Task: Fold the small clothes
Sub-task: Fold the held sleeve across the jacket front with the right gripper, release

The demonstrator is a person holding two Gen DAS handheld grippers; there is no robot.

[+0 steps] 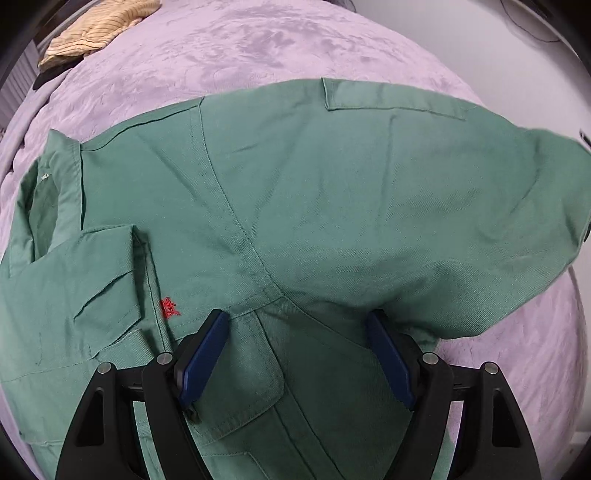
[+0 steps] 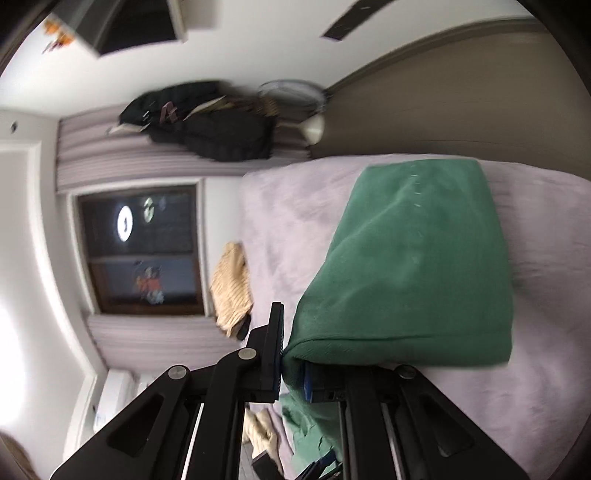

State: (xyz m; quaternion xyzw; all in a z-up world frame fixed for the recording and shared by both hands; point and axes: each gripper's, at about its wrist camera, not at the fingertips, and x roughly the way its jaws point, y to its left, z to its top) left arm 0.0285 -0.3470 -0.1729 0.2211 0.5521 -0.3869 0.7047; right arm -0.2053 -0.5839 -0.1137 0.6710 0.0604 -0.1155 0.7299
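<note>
A green shirt (image 1: 295, 184) with a small red embroidered mark (image 1: 170, 308) lies spread on the purple bed cover (image 1: 258, 44). My left gripper (image 1: 297, 332) points down over its lower part, jaws wide apart, blue pads (image 1: 203, 354) resting at the cloth with nothing pinched. Its right-hand finger (image 1: 388, 354) sits under the edge of a raised fold. In the right wrist view, my right gripper (image 2: 291, 362) is shut on an edge of the green shirt (image 2: 406, 258) and holds it lifted. The cloth drapes over one finger and hides it.
A yellow striped garment (image 1: 99, 29) lies folded at the far edge of the bed, also seen as the yellow garment (image 2: 232, 288) in the right wrist view. Beyond the bed are a dark window (image 2: 140, 251), a pile of dark clothes (image 2: 207, 122) and a brown headboard (image 2: 461, 99).
</note>
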